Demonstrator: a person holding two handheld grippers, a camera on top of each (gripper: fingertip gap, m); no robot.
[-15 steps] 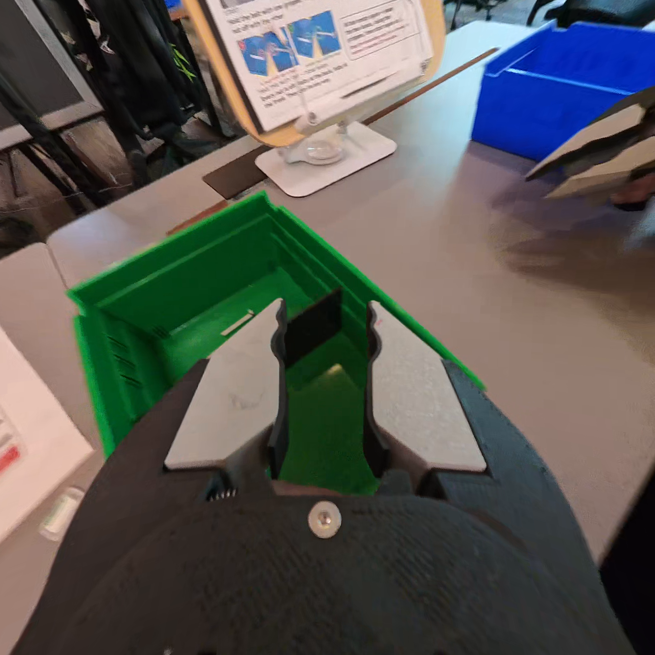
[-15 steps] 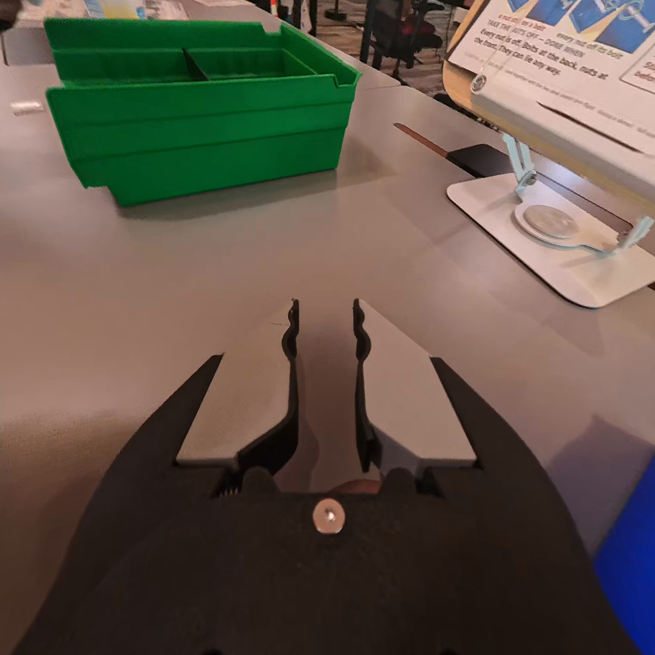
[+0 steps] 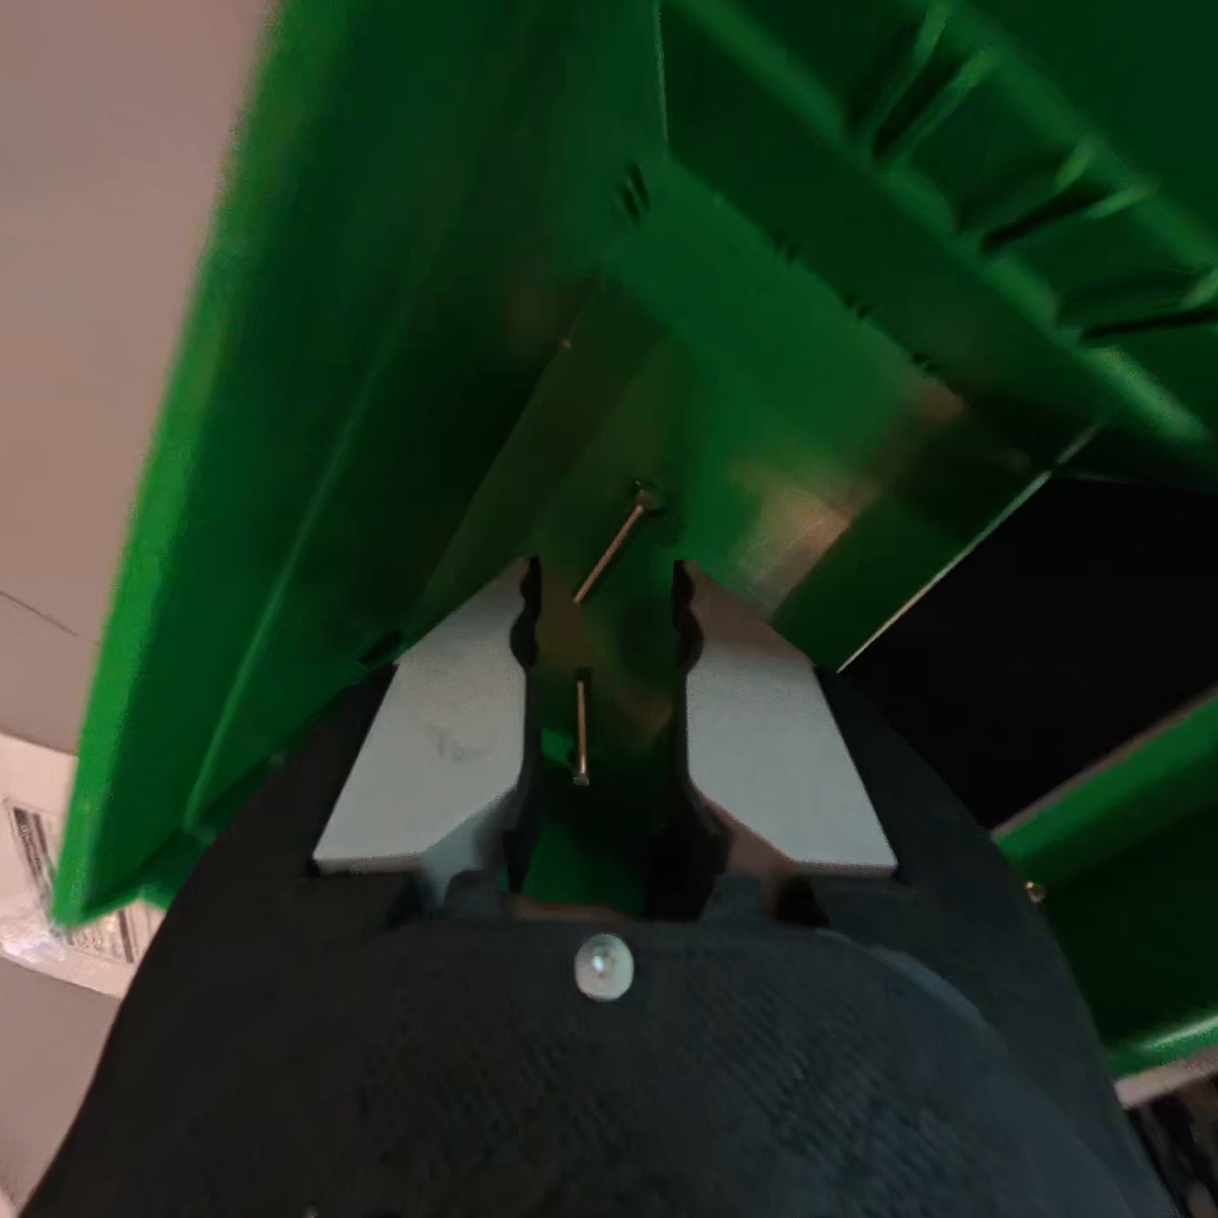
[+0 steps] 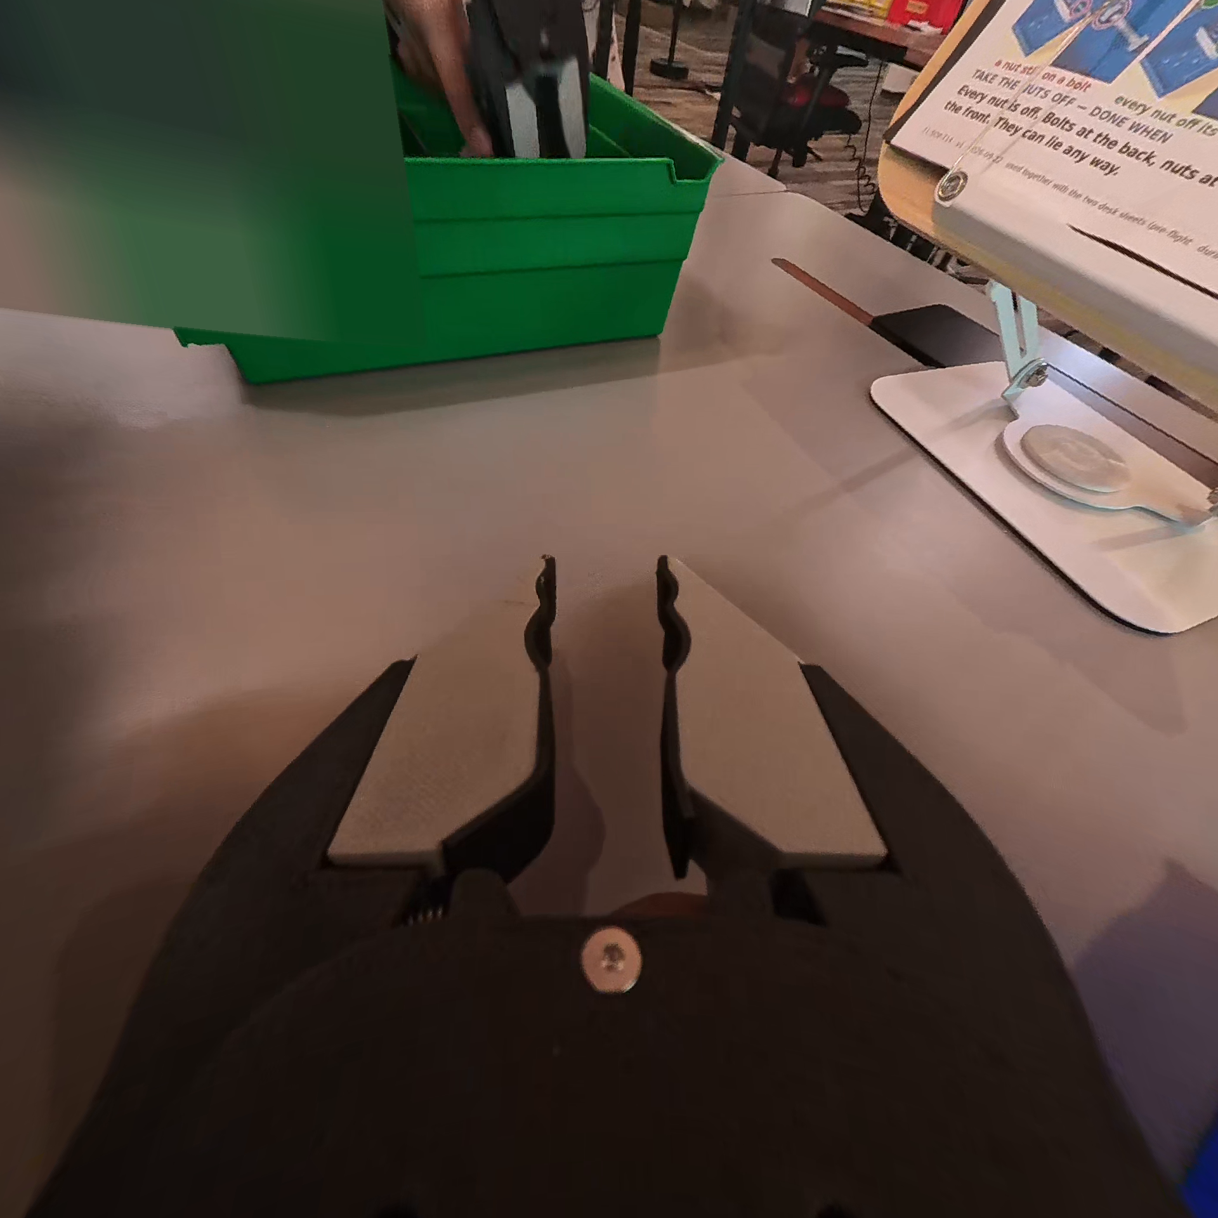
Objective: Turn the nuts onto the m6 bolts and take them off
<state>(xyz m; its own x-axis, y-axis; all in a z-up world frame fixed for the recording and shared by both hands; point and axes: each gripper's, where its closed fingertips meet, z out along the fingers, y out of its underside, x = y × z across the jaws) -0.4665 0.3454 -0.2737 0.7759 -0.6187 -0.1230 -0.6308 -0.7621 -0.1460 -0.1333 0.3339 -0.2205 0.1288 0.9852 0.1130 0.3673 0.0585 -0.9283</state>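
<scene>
My left gripper (image 3: 603, 573) is open and reaches down inside the green bin (image 3: 369, 329). Two slim metal bolts lie on the bin floor: one (image 3: 613, 547) just beyond the fingertips, the other (image 3: 580, 725) between the open fingers, touched by neither. No nuts show. My right gripper (image 4: 605, 567) is open and empty, low over the grey table (image 4: 593, 461), well short of the green bin (image 4: 547, 263). In the right wrist view the left gripper (image 4: 527, 112) dips into that bin, held by a hand.
A black divider (image 3: 1054, 626) crosses the bin at the right. A white stand (image 4: 1054, 494) holding an instruction sheet is on the right of the table. A blue bin corner (image 4: 1203, 1173) shows at the lower right. A white labelled sheet (image 3: 39, 876) lies left of the green bin. My hands' fingertips stand some 35 cm from each other.
My left gripper has dropped from above the bin rim down into the bin, close to the floor and the bolts. My right gripper has stayed open and barely moved.
</scene>
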